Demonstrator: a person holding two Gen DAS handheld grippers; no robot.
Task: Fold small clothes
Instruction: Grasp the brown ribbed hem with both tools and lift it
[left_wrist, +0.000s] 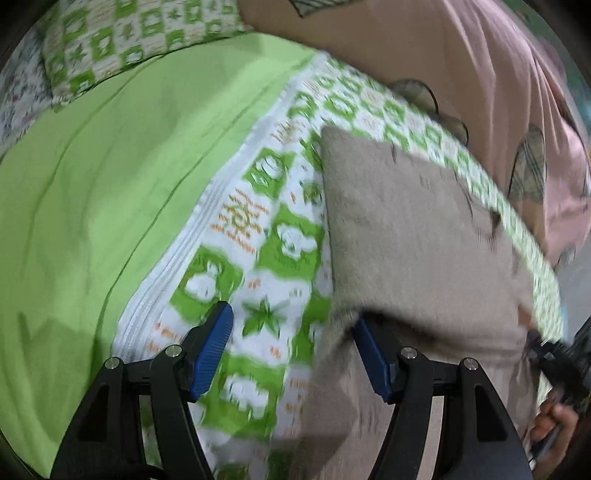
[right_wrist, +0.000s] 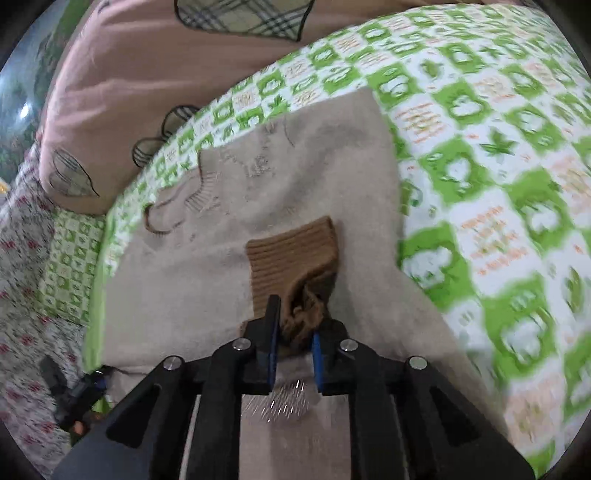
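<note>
I count one beige sweater (right_wrist: 229, 258), one pink pillow (right_wrist: 147, 74), one patterned pillow (left_wrist: 122, 40), and two grippers: left (left_wrist: 291, 325), right (right_wrist: 293, 325).

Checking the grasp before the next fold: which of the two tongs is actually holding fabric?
The right tongs: shut on the sweater's brown ribbed cuff, bunched between the fingers. The left tongs are wide open, holding nothing.
</note>
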